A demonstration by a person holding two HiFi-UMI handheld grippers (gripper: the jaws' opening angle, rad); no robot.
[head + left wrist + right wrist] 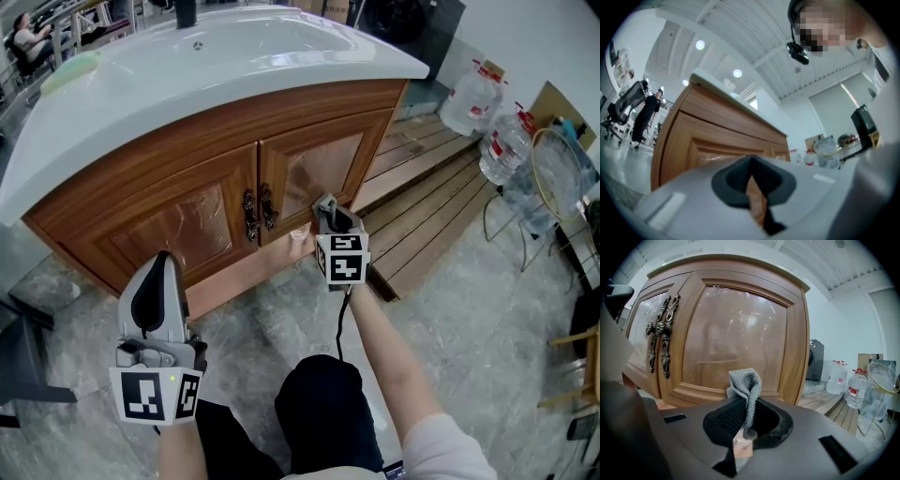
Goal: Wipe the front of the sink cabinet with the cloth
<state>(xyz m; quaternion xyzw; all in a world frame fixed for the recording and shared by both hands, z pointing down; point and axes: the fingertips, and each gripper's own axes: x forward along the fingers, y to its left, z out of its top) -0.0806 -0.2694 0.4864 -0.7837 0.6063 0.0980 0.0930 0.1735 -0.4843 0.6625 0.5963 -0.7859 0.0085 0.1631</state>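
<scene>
The wooden sink cabinet (187,202) has two panelled doors with dark metal handles (259,212) at the middle. My right gripper (325,208) is low in front of the right door (740,329), close to its bottom edge. It is shut on a grey knitted cloth (745,385), which sticks up folded between the jaws and points at the door panel. I cannot tell whether the cloth touches the wood. My left gripper (161,272) hangs back at the lower left, away from the cabinet, its jaws together and nothing in them (751,176).
A white basin top (187,66) overhangs the cabinet, with a green sponge (70,70) on its left. A wooden slat platform (441,197) lies to the right, with large water bottles (473,98) and a wire frame (558,173) beyond. My knee (323,403) is below.
</scene>
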